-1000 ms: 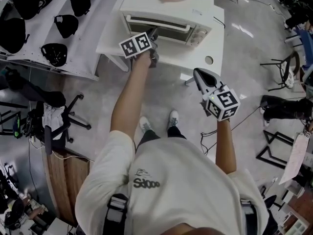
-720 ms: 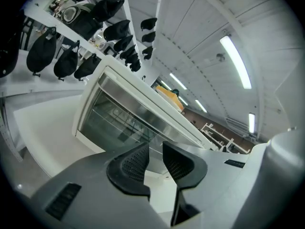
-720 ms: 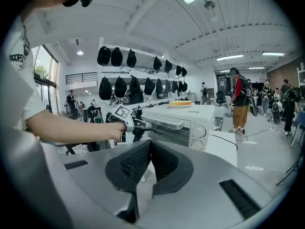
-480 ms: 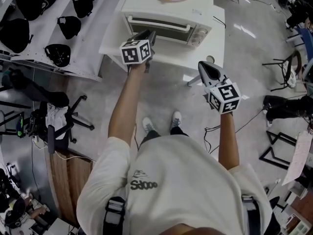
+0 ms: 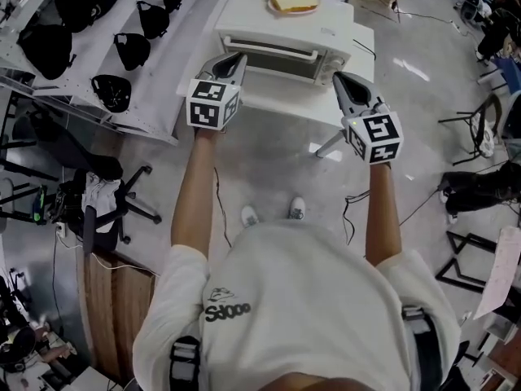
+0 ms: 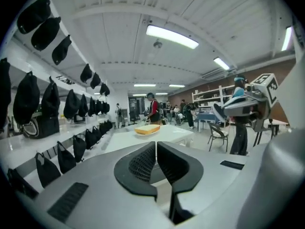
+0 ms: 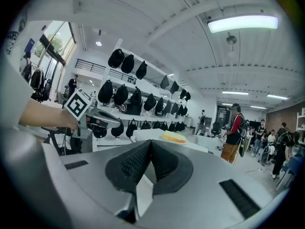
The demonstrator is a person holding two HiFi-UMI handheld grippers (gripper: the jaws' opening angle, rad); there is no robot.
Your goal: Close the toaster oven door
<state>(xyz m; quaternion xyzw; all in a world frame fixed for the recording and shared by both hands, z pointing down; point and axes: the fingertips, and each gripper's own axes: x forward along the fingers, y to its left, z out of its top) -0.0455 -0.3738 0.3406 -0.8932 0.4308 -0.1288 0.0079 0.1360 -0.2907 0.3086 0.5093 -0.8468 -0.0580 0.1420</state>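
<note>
The white toaster oven stands on a small white table, its door upright against the front with the handle bar across it. A slice of bread on a plate lies on its top and also shows in the left gripper view as the bread. My left gripper hovers just off the oven's left front corner. Its jaws have just been closing and now stand shut with nothing between them. My right gripper floats off the right front corner, shut and empty.
White shelves with several black bags run along the left. A black office chair stands on the floor at lower left. More chairs and stands are at the right. People stand far back in the room.
Both grippers have risen and moved toward the oven. The left one has come away from the low front of the oven, rolled over and shut its jaws.
</note>
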